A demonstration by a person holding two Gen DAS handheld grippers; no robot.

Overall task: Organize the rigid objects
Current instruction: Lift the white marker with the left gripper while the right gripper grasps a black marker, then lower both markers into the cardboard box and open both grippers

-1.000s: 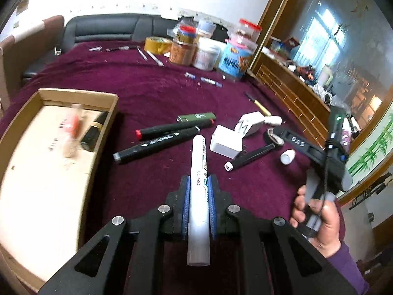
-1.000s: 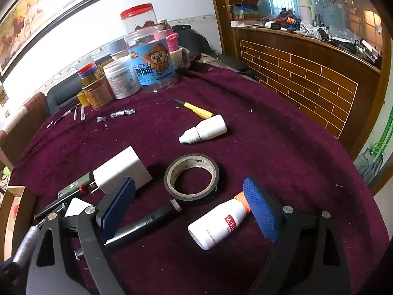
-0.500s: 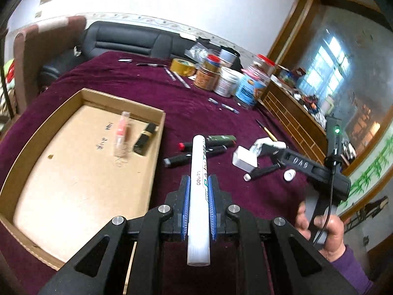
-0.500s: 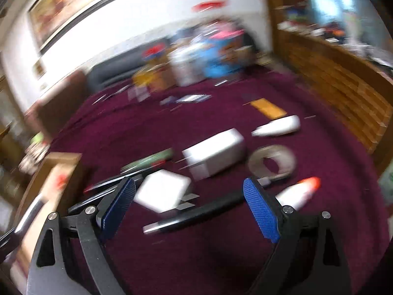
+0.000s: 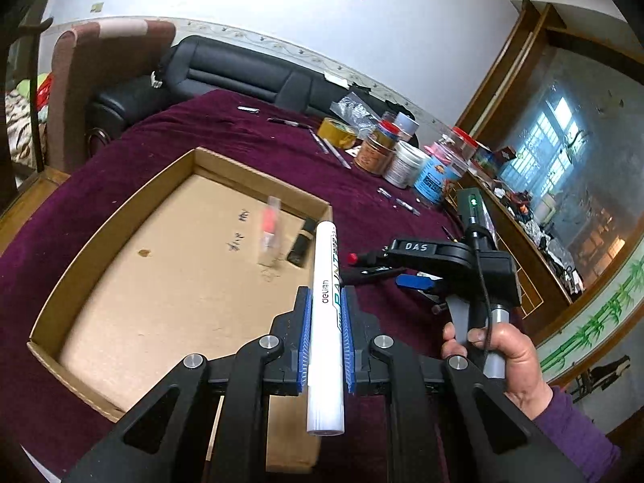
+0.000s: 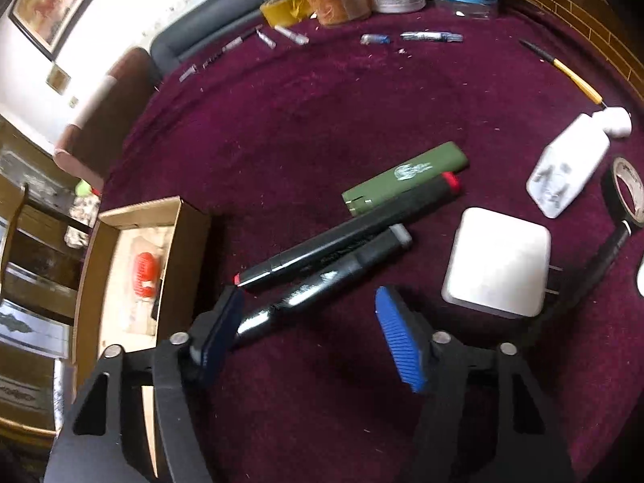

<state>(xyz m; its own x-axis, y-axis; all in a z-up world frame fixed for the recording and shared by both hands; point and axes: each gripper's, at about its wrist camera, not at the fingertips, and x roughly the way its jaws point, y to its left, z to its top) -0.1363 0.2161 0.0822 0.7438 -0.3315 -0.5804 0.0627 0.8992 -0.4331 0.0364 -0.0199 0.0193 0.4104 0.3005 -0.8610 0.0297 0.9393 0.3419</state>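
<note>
My left gripper (image 5: 325, 338) is shut on a white paint marker (image 5: 327, 322) and holds it above the right edge of a shallow cardboard box (image 5: 120, 217). The box holds a clear tube with an orange part (image 5: 270, 225) and a small black item (image 5: 302, 241). My right gripper (image 6: 310, 330) is open and hangs low over two black markers (image 6: 322, 277) on the purple cloth, its left pad beside their near ends. A green lighter (image 6: 404, 177) lies just beyond them. The right gripper also shows in the left wrist view (image 5: 414, 281).
A white charger block (image 6: 497, 265), a white plug adapter (image 6: 567, 165), a tape roll (image 6: 628, 189), a thin black pen (image 6: 595, 257) and a yellow tool (image 6: 571, 76) lie to the right. Jars (image 5: 402, 157) and a yellow tape roll (image 5: 336, 131) stand at the back.
My left gripper has carried the white marker left, from over the cloth to over the box edge. My right gripper has swung left from the tape roll and bottle to the black markers.
</note>
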